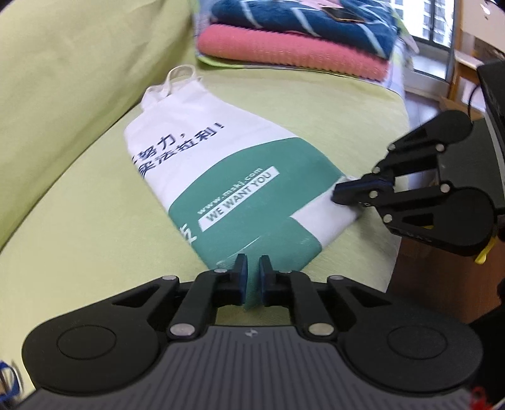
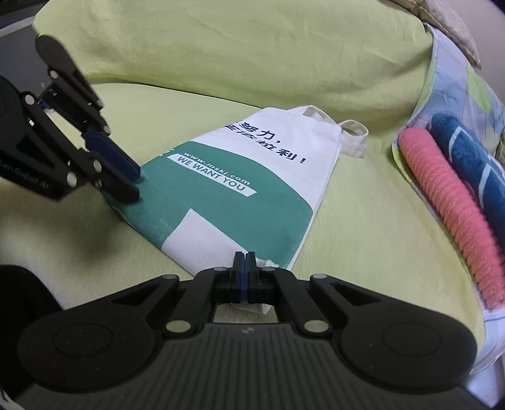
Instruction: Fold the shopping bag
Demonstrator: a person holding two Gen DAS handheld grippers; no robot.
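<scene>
A white and green shopping bag (image 1: 221, 164) (image 2: 252, 164) lies flat and narrow on a yellow-green cushion (image 1: 79, 220), its handles (image 1: 180, 75) (image 2: 350, 132) at the far end. My left gripper (image 1: 253, 263) (image 2: 135, 183) is at the near green corner, with green cloth filling the narrow gap between its pads. My right gripper (image 2: 245, 257) (image 1: 339, 194) is shut on the near white corner. A tuft of white fabric sticks out below its fingers (image 2: 235, 268). Both grippers sit at the bag's bottom edge, one at each corner.
A pink towel (image 1: 284, 53) (image 2: 457, 205) and a blue striped towel (image 1: 300, 19) (image 2: 467, 151) are stacked beyond the handles. The cushion's backrest (image 1: 63, 63) rises along one side. A wooden cabinet (image 1: 442, 277) stands past the cushion's edge.
</scene>
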